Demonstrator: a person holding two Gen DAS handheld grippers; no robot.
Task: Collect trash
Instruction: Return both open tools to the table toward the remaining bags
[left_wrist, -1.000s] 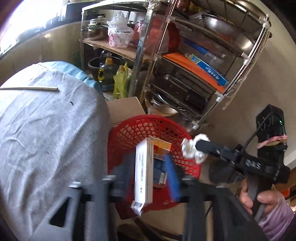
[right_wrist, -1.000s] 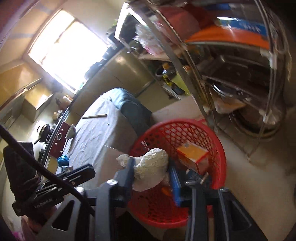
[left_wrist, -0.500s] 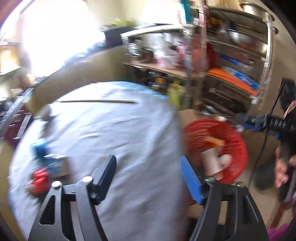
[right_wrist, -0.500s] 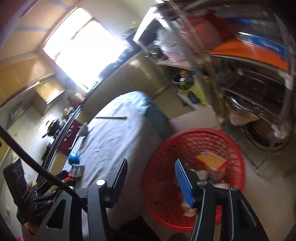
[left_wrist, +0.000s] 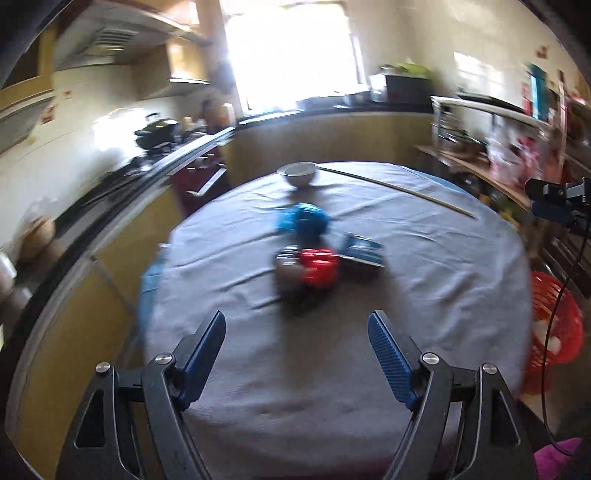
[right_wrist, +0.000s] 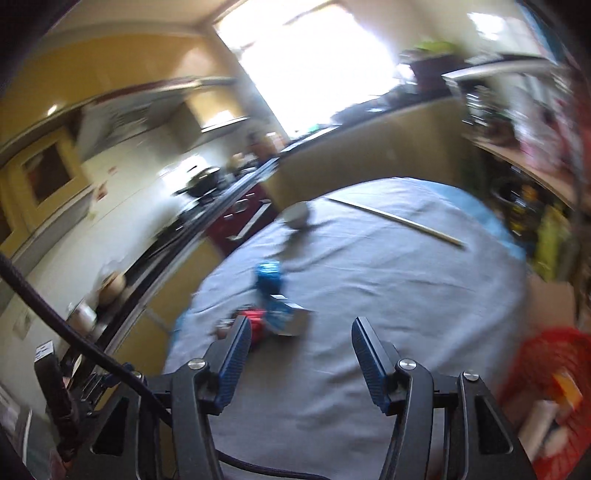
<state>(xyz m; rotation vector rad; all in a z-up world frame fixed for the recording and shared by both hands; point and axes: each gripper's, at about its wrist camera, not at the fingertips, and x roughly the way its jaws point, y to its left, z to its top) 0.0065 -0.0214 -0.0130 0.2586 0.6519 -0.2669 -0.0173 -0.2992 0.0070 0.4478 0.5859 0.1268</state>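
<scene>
Trash lies in a cluster on the grey-clothed round table (left_wrist: 424, 280): a red crushed can (left_wrist: 319, 266), a crumpled blue wrapper (left_wrist: 304, 221) and a blue carton (left_wrist: 362, 251). The cluster also shows in the right wrist view: the red can (right_wrist: 255, 325), the blue wrapper (right_wrist: 269, 278), the carton (right_wrist: 291, 319). My left gripper (left_wrist: 295, 350) is open and empty, short of the cluster. My right gripper (right_wrist: 297, 356) is open and empty, with the cluster just beyond its left finger. The red mesh basket (left_wrist: 556, 325) stands on the floor at the table's right; it also shows in the right wrist view (right_wrist: 546, 373), holding boxes.
A white bowl (left_wrist: 298, 173) and a long wooden stick (left_wrist: 399, 190) lie at the table's far side. A kitchen counter with a stove (left_wrist: 155, 136) runs along the left. A shelf rack (left_wrist: 517, 147) stands at the right.
Both grippers let go of their trash into the red basket, opened, and swung left from the basket to face the table and the remaining cluster.
</scene>
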